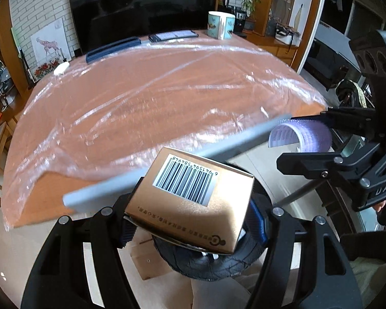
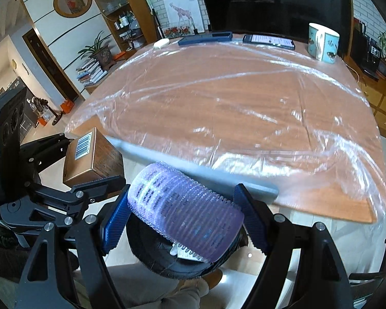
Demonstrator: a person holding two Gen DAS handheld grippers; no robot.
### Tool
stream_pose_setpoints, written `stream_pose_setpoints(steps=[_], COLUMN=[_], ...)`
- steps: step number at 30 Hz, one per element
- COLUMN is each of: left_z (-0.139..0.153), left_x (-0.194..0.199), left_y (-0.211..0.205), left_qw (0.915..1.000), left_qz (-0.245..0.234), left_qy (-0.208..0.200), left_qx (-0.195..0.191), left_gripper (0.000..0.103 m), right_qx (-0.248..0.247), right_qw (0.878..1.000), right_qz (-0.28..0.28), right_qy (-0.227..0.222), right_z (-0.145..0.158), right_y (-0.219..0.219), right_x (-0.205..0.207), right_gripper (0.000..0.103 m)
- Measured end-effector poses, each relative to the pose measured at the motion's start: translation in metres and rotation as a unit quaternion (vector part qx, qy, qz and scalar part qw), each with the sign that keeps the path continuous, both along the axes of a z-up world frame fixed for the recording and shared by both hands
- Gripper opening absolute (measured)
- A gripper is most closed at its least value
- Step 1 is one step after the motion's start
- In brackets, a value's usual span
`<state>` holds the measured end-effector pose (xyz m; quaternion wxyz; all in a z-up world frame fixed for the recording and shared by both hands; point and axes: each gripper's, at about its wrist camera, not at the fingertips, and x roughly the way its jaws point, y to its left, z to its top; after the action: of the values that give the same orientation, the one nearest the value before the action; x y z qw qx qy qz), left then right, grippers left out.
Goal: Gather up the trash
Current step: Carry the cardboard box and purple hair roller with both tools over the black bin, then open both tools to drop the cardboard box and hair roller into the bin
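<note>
Table (image 1: 146, 108), wooden and wrapped in clear plastic film (image 2: 244, 108), fills both views; its far edge carries a mug (image 1: 220, 24), a phone (image 1: 173, 35), a dark blue case (image 1: 113, 47) and a small white object (image 1: 61, 68), all well apart from the grippers. Below the near edge sits a black-lined trash bin (image 1: 205, 260), judged to be the target, since both grippers hang above it, off the table. Left gripper (image 1: 193, 221) stands about half open, clamped on a gold box (image 1: 190, 200) with its barcode face up. Right gripper (image 2: 182, 221) is closed to a moderate width on a purple ribbed roll (image 2: 185, 213) lying crosswise between the blue pads (image 2: 114, 221). Holding each item over the liner lets a simple release drop it in. Left view shows the box's printed side and cardboard on the floor; right view alone reveals a white scrap (image 2: 185, 253) already in the bin and shelving at far left.
</note>
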<state>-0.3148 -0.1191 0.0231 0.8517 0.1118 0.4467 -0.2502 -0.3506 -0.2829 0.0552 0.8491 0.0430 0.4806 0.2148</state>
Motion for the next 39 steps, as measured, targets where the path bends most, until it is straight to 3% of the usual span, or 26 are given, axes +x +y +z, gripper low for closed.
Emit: stream_pose_setpoints(steps=[21, 31, 33, 35, 39], left_z=[-0.085, -0.107, -0.106, -0.106, -0.103], left_x=[-0.008, 0.002, 0.003, 0.004, 0.005], left_y=[-0.004, -0.008, -0.009, -0.008, -0.004], left_qw=[0.9964, 0.9944, 0.9949, 0.9949, 0.9957], left_qz=[0.006, 0.015, 0.013, 0.015, 0.019], left_qy=[0.056, 0.067, 0.071, 0.072, 0.074], left_qx=[0.063, 0.08, 0.071, 0.069, 0.052], left_gripper=[0.069, 0.069, 0.074, 0.084, 0.087], right_qx=[-0.025, -0.037, -0.032, -0.026, -0.014], right_qw=[0.996, 0.995, 0.995, 0.995, 0.995], right_qz=[-0.011, -0.022, -0.026, -0.032, -0.041], right_qy=[0.08, 0.087, 0.088, 0.092, 0.091], right_z=[-0.092, -0.112, -0.112, -0.114, -0.109], right_y=[0.013, 0.016, 0.013, 0.009, 0.004], right_x=[-0.003, 0.006, 0.006, 0.007, 0.005], right_gripper=[0.078, 0.078, 0.078, 0.087, 0.089])
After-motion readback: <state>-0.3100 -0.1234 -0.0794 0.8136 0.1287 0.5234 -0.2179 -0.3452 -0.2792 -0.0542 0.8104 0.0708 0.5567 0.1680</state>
